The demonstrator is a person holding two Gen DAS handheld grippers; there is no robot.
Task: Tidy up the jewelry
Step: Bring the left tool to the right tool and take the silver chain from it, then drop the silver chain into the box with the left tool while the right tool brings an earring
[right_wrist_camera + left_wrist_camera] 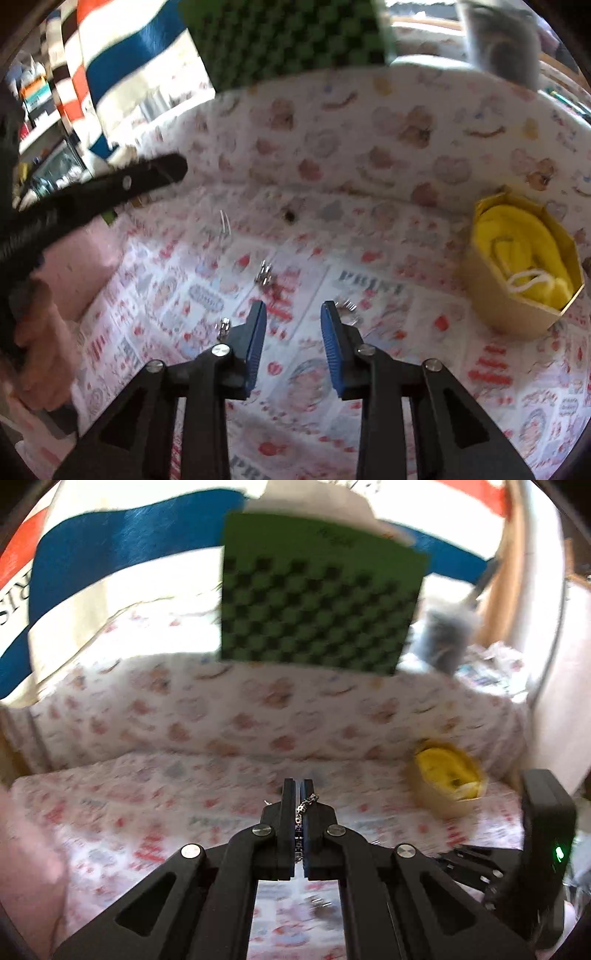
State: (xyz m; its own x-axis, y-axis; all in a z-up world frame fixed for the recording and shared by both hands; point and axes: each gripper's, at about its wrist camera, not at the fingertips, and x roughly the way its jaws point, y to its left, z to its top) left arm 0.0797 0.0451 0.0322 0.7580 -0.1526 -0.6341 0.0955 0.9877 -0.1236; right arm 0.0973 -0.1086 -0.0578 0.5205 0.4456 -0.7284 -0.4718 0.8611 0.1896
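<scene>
Left gripper (298,788) clamped on a silver chain (302,812), lifted above the printed cloth (147,812). Right gripper (293,310) apart, empty, over loose earrings (266,275). Yellow-lined box (517,266) at right apparently without jewelry; most sorting left.

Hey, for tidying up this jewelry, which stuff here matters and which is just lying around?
Part of the job:
- chain pinched in the shut left claw
- small silver pieces on the cloth
- open right claw
- cardboard box

Just lying about:
- green checkered board
- striped fabric
</scene>
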